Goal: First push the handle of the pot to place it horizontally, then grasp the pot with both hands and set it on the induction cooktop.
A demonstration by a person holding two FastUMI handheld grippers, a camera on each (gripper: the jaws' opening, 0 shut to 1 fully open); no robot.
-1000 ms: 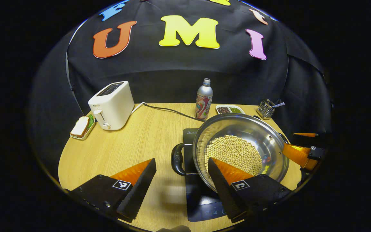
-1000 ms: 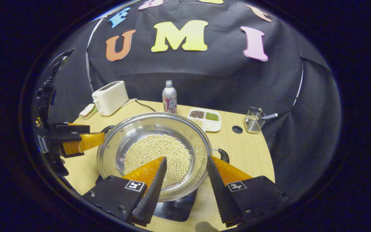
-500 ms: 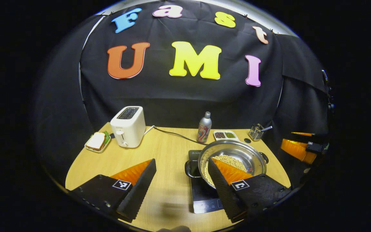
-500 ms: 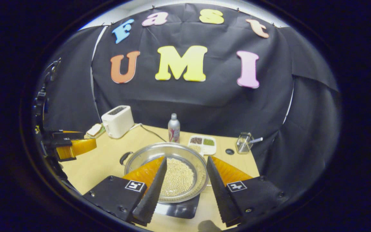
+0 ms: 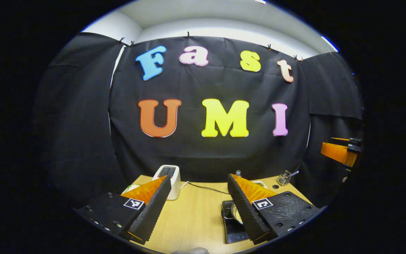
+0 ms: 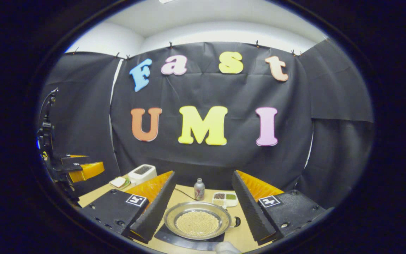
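The steel pot (image 6: 197, 206), filled with pale beans, sits on the black induction cooktop (image 6: 185, 241) far below me in the right gripper view. One of its dark handles (image 6: 237, 221) sticks out to the right. My right gripper (image 6: 203, 173) is open and empty, high above the pot. My left gripper (image 5: 198, 176) is also open and holds nothing. In the left gripper view its right finger hides most of the pot (image 5: 236, 213) and the cooktop (image 5: 233, 233). Each gripper shows at the edge of the other's view: the left gripper (image 6: 83, 169) and the right gripper (image 5: 340, 151).
On the wooden table (image 5: 196, 215) stand a white toaster (image 6: 142, 173), a plate with a sandwich (image 6: 119, 182), a metal bottle (image 6: 199, 189), a divided dish of grains (image 6: 225, 198) and a wire holder (image 5: 285, 177). A cable (image 5: 206, 188) runs across the tabletop.
Both grippers have drawn back and risen well away from the table, so the pot looks much smaller. The pot stays on the cooktop. Both grippers remain open.
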